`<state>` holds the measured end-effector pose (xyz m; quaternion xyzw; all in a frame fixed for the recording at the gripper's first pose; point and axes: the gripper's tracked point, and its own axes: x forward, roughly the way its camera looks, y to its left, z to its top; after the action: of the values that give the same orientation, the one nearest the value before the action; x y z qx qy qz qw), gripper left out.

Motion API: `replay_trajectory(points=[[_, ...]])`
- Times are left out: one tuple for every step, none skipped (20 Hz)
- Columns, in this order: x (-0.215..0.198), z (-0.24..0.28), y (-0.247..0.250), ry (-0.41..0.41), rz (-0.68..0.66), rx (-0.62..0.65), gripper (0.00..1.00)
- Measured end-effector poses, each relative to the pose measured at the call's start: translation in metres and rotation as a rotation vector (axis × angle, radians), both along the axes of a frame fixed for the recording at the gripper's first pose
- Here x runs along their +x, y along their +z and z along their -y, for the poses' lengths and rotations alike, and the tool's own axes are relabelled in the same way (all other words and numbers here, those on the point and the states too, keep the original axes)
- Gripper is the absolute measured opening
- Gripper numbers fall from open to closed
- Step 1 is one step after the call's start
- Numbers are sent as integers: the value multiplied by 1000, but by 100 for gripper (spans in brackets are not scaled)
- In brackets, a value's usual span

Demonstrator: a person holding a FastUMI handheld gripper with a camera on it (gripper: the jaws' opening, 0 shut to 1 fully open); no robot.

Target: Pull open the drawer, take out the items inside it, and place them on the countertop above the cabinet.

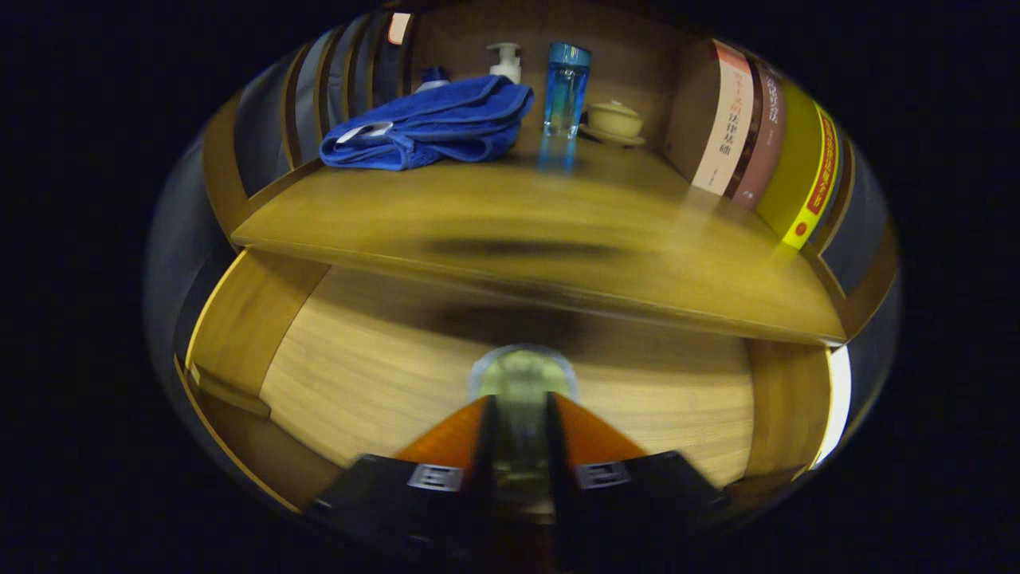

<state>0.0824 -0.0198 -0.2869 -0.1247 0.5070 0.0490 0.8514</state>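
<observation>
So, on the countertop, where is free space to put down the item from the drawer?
The tongs grip a roundish item over the open drawer. The countertop is bare along its front, ahead of the blue towel and blue bottle. It is crowded at the back: towel, pump bottle, lidded cup, and books.

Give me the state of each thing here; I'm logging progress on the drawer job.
Drawer: pulled open.
Round item: blurred, gripped between the fingers, over the drawer.
Claw: shut on the round item.
Blue towel: folded, on the countertop.
Blue bottle: upright.
Books: standing, leaning.
</observation>
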Motion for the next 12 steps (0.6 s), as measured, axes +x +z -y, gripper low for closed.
replay_trajectory(points=[[1,3,2,-7,10,0,27],[0,-1,8,-8,21,13,27],[0,-3,15,-9,34,25,27],[-1,-4,25,-3,52,34,27],[-2,-6,34,9,72,43,27],[-3,-9,43,21,90,52,27],[-4,-13,53,34,107,64,27],[-5,-19,64,46,127,77,27],[-6,-24,75,61,148,90,27],[-7,-28,86,76,170,101,27],[-6,-33,99,87,197,112,27],[-4,-37,111,94,225,125,27]])
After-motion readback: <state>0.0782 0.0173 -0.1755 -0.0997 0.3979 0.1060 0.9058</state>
